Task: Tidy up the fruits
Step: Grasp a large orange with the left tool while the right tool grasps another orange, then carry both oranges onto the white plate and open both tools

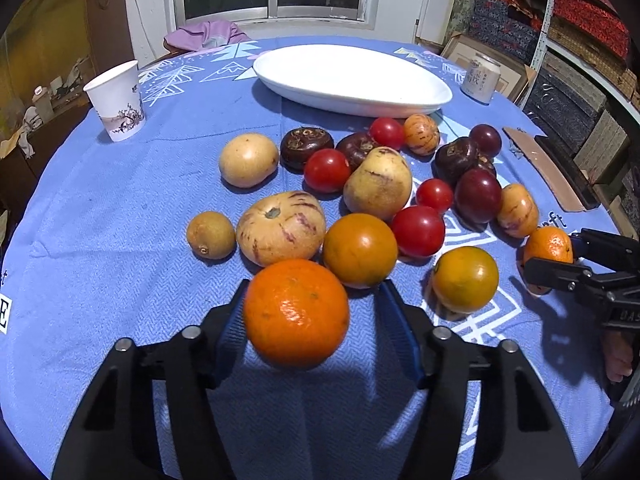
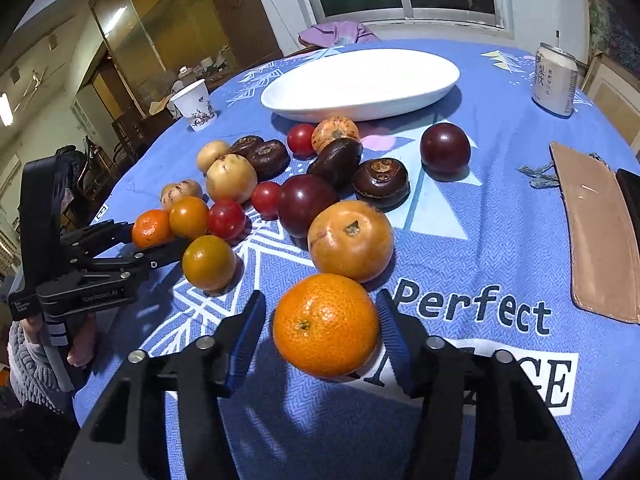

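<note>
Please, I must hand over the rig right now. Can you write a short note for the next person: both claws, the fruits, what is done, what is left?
Left claw: open, around one orange that sits on the blue cloth; a gap shows at one pad.
Right claw: open, around a second orange, also on the cloth, not clamped.
White dish: empty, beyond the fruits.
Done: nothing sorted yet.
Left: grip both oranges, then sort the other fruits, all loose on the cloth.
</note>
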Demonstrator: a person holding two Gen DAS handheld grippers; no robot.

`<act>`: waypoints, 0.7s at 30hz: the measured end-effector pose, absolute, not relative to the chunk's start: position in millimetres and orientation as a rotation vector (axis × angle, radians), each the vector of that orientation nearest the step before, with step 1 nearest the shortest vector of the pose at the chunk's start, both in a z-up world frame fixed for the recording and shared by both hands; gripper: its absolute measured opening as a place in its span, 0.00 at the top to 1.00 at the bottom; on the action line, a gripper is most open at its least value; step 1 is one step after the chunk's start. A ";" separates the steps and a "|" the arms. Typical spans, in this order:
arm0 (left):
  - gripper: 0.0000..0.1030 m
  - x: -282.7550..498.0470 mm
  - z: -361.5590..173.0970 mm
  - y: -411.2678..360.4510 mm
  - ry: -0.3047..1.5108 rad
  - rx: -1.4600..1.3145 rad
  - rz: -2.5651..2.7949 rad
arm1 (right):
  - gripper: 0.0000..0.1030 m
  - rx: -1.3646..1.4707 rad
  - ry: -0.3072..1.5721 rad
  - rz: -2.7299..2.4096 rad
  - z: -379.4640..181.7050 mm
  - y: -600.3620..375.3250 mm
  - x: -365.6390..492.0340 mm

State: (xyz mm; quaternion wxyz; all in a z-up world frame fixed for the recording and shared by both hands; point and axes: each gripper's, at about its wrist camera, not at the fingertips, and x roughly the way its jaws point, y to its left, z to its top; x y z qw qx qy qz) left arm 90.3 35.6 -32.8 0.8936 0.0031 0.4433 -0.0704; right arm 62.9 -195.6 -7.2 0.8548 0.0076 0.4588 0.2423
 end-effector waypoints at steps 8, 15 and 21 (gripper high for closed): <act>0.58 89.4 -29.9 44.5 0.912 -0.047 -0.154 | 0.55 0.022 0.940 0.542 -3.0 -195.0 59.7; 0.58 78.3 -6.2 48.9 0.818 -0.064 -0.120 | 0.55 0.066 0.833 0.488 17.2 -208.4 54.5; 0.58 118.3 57.3 38.7 0.754 -0.028 -0.107 | 0.55 0.079 0.725 0.450 89.9 -208.9 82.4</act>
